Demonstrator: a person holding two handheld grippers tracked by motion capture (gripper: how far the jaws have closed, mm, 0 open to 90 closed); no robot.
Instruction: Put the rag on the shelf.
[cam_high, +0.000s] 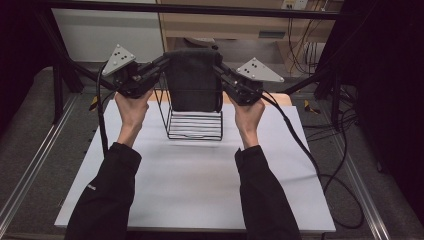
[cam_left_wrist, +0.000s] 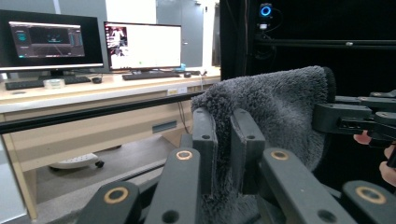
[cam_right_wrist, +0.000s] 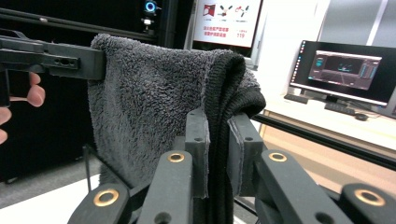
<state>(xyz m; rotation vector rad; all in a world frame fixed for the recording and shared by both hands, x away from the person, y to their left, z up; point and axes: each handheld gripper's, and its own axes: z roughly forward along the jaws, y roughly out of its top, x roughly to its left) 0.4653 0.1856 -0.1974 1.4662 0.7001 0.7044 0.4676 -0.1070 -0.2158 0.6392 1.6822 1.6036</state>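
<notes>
1. White cloth is spread over the table (cam_high: 200, 190), and a black wire rack (cam_high: 196, 125) is stood at its far middle. Desks with lit screens (cam_left_wrist: 142, 45) are seen past the table.
2. A dark grey fluffy towel (cam_high: 192, 82) is held up in the air, just above the rack, folded over and hanging down.
3. The towel's left top edge is pinched by the left gripper (cam_high: 161, 64); its jaws are closed tight on the cloth (cam_left_wrist: 224, 154).
4. The right top edge is pinched by the right gripper (cam_high: 220, 70), whose jaws are closed on the fold (cam_right_wrist: 217, 154) too.
5. Both hands (cam_high: 132, 107) are lifted high, with the arms stretched forward and the grippers pointed in at each other.
6. To do this step well, the two top corners should probably be kept level and the towel pulled flat.
7. It should then be lowered slowly, so the rack is not knocked over.
</notes>
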